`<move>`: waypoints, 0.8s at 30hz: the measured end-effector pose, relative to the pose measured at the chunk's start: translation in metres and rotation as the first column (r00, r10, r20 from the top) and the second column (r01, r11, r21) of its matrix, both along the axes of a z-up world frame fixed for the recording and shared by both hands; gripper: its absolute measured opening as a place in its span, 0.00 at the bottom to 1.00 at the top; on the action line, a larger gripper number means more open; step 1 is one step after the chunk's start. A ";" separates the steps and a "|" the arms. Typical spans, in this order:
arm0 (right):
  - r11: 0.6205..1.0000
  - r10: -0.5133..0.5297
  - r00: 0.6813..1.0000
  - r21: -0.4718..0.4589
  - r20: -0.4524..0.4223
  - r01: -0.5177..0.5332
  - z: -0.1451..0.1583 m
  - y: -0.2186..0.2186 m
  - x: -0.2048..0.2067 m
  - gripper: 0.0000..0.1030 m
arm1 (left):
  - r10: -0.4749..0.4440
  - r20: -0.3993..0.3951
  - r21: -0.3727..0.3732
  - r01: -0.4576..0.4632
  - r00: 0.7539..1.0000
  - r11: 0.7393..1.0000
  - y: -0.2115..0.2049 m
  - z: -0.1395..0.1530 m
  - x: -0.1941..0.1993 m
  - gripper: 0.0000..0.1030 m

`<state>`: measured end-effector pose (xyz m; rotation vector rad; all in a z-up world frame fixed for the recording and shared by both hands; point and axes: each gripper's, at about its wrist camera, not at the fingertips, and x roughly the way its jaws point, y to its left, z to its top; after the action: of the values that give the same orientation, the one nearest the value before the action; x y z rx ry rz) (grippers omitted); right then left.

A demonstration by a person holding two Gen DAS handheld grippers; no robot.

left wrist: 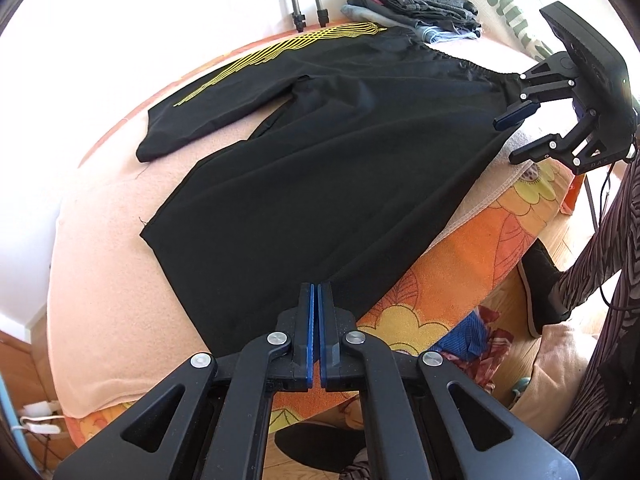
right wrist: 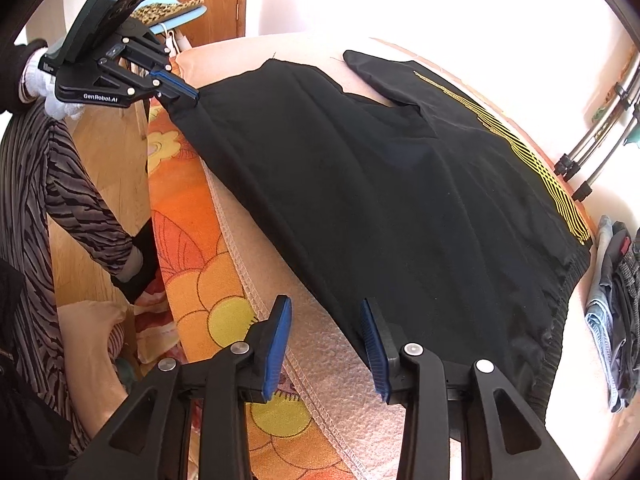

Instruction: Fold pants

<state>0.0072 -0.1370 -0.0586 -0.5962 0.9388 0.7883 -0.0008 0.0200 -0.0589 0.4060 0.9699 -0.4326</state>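
Observation:
Black pants (left wrist: 340,160) with yellow stripes along one side lie spread flat on a peach blanket (left wrist: 100,280); both legs point away from the waistband. My left gripper (left wrist: 315,292) is shut on the near hem corner of one leg. The right wrist view shows the same left gripper (right wrist: 195,96) pinching that corner, with the cloth of the pants (right wrist: 380,200) drawn taut toward it. My right gripper (right wrist: 325,308) stands open at the waistband's near corner, one finger over the black cloth and the other over the blanket's edge. From the left, the right gripper (left wrist: 506,140) shows open beside the elastic waistband.
A stack of folded clothes (left wrist: 416,4) sits beyond the waistband, also the stack (right wrist: 616,320) at right. Tripod legs (left wrist: 308,0) stand behind the bed. An orange flowered bedcover (left wrist: 480,240) hangs over the near edge. A person's striped clothing (right wrist: 60,200) is close alongside.

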 end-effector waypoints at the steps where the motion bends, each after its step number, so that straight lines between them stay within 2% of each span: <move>1: 1.000 0.003 1.000 -0.013 0.001 -0.003 -0.002 0.001 0.000 0.33 | 0.001 0.000 -0.001 -0.001 1.000 1.000 0.000 0.000 -0.001 0.00; 5: 1.000 -0.010 1.000 -0.003 -0.005 0.010 -0.001 -0.004 0.004 0.31 | -0.003 -0.010 -0.026 0.002 1.000 1.000 0.001 0.001 -0.003 0.00; 7: 1.000 -0.020 1.000 -0.002 -0.017 0.020 -0.002 -0.005 0.006 0.11 | -0.016 -0.021 -0.031 0.016 1.000 0.999 0.001 0.000 -0.004 0.00; 9: 1.000 -0.026 1.000 -0.004 -0.013 0.026 -0.003 -0.005 0.005 0.06 | -0.015 -0.024 -0.033 0.014 1.000 0.999 0.001 -0.001 -0.005 0.01; 11: 1.000 -0.025 1.000 -0.010 -0.004 0.025 -0.003 -0.004 0.003 0.06 | -0.014 -0.025 -0.036 0.013 1.000 0.999 0.003 0.000 -0.007 0.03; 12: 1.000 -0.026 1.000 -0.011 -0.004 0.026 -0.003 -0.003 0.004 0.05 | -0.018 -0.028 -0.030 0.017 0.999 0.999 0.002 -0.001 -0.008 0.09; 15: 0.999 -0.040 0.999 -0.004 -0.005 0.040 -0.002 -0.004 0.007 0.05 | -0.040 -0.026 0.018 0.041 0.999 0.999 0.002 -0.004 -0.014 0.13; 19: 0.999 -0.046 0.999 0.003 -0.002 0.046 0.001 -0.005 0.008 0.05 | -0.041 -0.040 0.058 0.043 0.998 0.997 0.007 -0.012 -0.017 0.13; 22: 0.999 -0.053 0.999 0.007 -0.010 0.053 0.000 -0.007 0.009 0.05 | -0.034 -0.056 0.060 0.038 0.998 0.998 0.013 -0.016 -0.017 0.13; 23: 0.998 -0.058 0.998 0.001 -0.005 0.058 -0.001 -0.008 0.010 0.05 | -0.040 -0.054 0.050 0.042 0.998 0.998 0.014 -0.016 -0.018 0.12; 24: 0.998 -0.063 0.998 -0.008 0.003 0.063 -0.001 -0.007 0.010 0.06 | -0.038 -0.047 0.048 0.041 0.998 0.998 0.015 -0.015 -0.018 0.02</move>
<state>0.0169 -0.1444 -0.0597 -0.5722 0.9548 0.7276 -0.0187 0.0347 -0.0739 0.4615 1.0204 -0.4566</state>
